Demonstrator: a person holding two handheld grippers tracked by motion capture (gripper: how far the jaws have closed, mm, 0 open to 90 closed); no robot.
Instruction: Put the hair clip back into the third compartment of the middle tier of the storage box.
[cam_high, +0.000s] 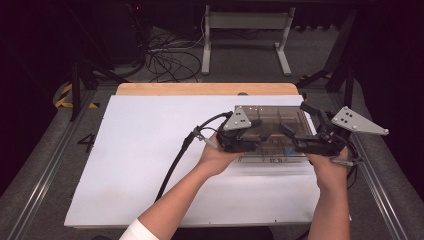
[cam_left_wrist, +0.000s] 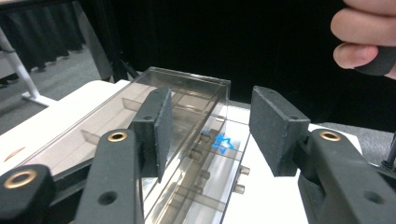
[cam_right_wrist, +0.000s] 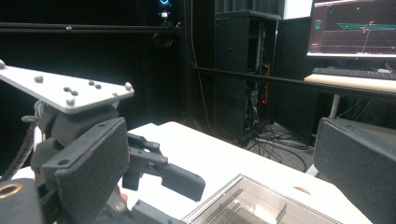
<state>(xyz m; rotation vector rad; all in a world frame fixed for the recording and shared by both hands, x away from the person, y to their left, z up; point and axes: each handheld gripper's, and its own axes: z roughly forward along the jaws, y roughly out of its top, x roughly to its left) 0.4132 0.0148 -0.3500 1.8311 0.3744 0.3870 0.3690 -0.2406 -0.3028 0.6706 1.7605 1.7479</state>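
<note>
A clear plastic compartment box lies on the white table top, right of the middle. A small blue piece sits in a near-right compartment. My left gripper reaches over the box from its left. In the left gripper view its jaws stand open astride the box's clear wall, the pads apart from it, with the blue piece beyond. My right gripper hovers open over the box's right side. In the right gripper view the wide-apart jaws hold nothing, with a box corner below.
The left gripper's grey plate and one black jaw sit close at the left of the right gripper view. The left gripper's cable trails across the table. A wooden strip edges the far side. A stand and cables lie on the floor beyond.
</note>
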